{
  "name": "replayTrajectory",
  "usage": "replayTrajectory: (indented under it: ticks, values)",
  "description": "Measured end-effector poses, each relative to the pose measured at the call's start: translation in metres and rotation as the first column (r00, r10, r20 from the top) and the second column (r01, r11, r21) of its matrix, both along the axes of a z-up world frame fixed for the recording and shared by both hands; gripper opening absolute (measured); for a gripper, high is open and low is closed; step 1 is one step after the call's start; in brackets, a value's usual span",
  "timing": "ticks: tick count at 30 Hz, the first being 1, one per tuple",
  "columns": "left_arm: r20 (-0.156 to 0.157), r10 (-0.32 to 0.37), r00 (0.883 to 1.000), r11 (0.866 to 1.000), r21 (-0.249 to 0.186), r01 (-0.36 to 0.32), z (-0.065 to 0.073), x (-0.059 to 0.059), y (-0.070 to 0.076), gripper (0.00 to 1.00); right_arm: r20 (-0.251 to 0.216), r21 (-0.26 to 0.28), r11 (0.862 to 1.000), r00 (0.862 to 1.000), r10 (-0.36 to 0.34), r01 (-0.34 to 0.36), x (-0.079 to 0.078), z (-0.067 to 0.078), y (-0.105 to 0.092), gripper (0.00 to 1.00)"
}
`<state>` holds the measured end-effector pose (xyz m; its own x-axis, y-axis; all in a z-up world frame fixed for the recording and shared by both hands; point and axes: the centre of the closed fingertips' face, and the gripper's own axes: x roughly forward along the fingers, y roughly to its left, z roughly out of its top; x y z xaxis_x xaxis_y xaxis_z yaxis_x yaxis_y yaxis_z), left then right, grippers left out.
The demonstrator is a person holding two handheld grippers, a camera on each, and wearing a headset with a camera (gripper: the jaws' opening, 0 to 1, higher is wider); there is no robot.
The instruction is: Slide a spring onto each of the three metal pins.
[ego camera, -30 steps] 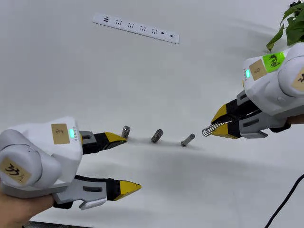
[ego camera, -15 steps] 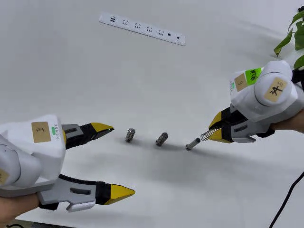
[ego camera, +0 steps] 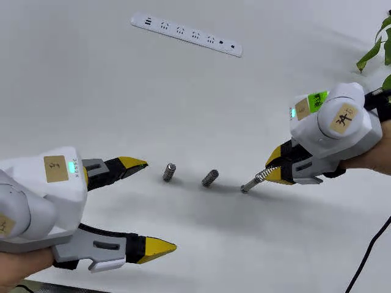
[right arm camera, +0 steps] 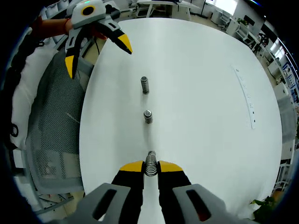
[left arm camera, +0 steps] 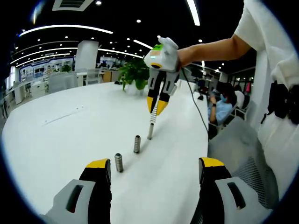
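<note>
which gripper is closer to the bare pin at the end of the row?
Right. The right gripper is right beside the bare pin, its held spring at the pin's tip. The left gripper, open, is past the row's far end.

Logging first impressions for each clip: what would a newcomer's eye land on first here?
The right hand-held gripper, at the right of the head view, pinching a spring whose free end meets the top of the bare pin. Next, the two pins beside it already wearing springs, and the left hand-held gripper gaping open at lower left.
</note>
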<state>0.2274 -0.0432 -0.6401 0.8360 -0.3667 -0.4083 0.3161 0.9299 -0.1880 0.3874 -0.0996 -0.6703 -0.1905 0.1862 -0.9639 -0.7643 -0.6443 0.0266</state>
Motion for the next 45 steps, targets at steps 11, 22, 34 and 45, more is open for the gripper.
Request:
replayTrajectory:
  ticks: [11, 22, 34, 45]
  values:
    - [0.005, -0.003, 1.0, 1.0, -0.008, 0.003, 0.001, 0.003, -0.004, 0.78, -0.002, -0.007, 1.0, 1.0, -0.003, 0.003, 0.002, -0.006, 0.0, 0.12]
    - [0.002, 0.0, 1.0, 1.0, -0.017, 0.0, 0.001, 0.003, -0.005, 0.78, -0.01, -0.008, 1.0, 1.0, -0.003, 0.003, 0.0, -0.014, 0.0, 0.12]
    - [-0.001, 0.0, 1.0, 1.0, -0.018, 0.0, -0.001, 0.002, -0.004, 0.78, 0.005, -0.006, 1.0, 1.0, 0.019, -0.019, -0.004, -0.026, 0.001, 0.12]
    - [-0.005, 0.008, 1.0, 1.0, -0.021, -0.008, -0.003, 0.001, -0.003, 0.78, 0.013, 0.001, 1.0, 1.0, 0.026, -0.026, -0.008, -0.039, 0.002, 0.12]
